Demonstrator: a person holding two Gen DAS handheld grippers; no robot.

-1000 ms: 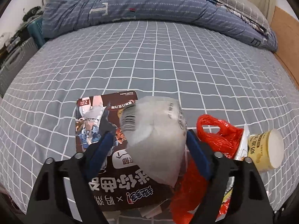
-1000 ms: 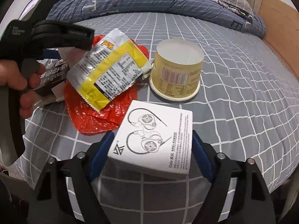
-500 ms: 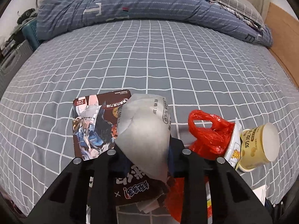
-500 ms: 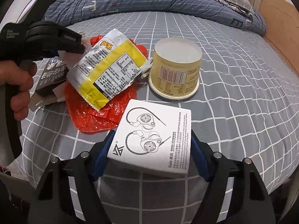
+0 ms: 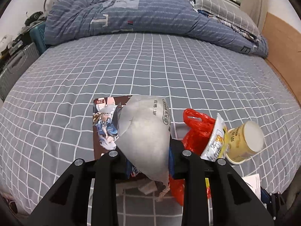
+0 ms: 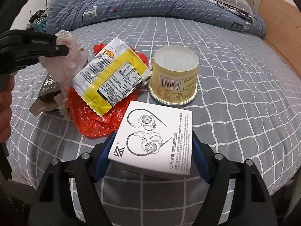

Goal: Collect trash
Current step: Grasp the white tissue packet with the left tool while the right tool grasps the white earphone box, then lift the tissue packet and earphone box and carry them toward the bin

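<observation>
Early days on this cleanup, I'd say. My left gripper point(image 5: 148, 154) is clamped on a gray wrapper point(image 5: 144, 135), lifted off the bed point(image 5: 150, 71), its narrow end down toward me and wide end up at 12 o'clock, long axis roughly vertical. My right gripper point(image 6: 150, 152) sits wide around the white earphone box point(image 6: 154, 141); can't tell if the pads actually touch it. Left to grab: yellow snack bag point(image 6: 111, 79) at 11 o'clock, lying diagonal on the red plastic bag point(image 6: 94, 118), the upside-down yellow cup point(image 6: 175, 81) at 12, plus the dark carton point(image 5: 105, 124).
</observation>
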